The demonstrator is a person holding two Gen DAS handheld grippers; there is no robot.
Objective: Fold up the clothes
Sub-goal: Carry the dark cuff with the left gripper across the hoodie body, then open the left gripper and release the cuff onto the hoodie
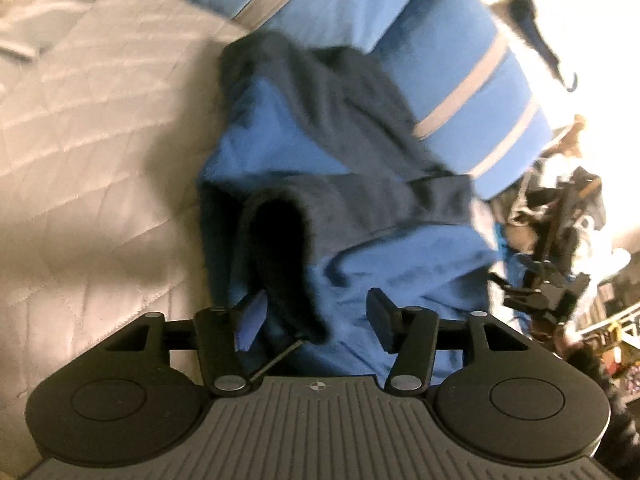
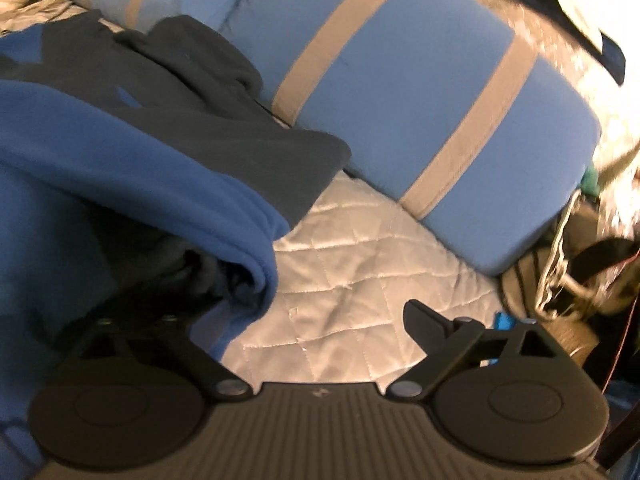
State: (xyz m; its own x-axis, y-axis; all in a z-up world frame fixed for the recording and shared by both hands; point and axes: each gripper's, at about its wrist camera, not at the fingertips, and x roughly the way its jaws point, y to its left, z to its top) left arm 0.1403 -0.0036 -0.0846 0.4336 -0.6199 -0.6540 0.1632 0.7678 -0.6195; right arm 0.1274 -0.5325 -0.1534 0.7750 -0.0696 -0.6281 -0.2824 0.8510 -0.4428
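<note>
We find the blue and navy garment (image 1: 340,208) lying on the bed (image 1: 92,152), its long axis running from the bottom centre toward the top of the left view. The left tongs (image 1: 316,320) stand apart astride its near end, not pressing. The right tongs (image 2: 280,320) stand wide, garment edge at frame left, bare quilt ahead, pillow (image 2: 420,92) beyond.

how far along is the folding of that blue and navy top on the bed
Partly done: the blue and navy garment lies bunched on the quilted bedspread, a navy sleeve laid across its body. In hand: nothing. The left gripper stands open over a navy cuff; the right gripper is open beside the folded edge. Left: flattening and squaring it. The striped pillow sits behind.
</note>
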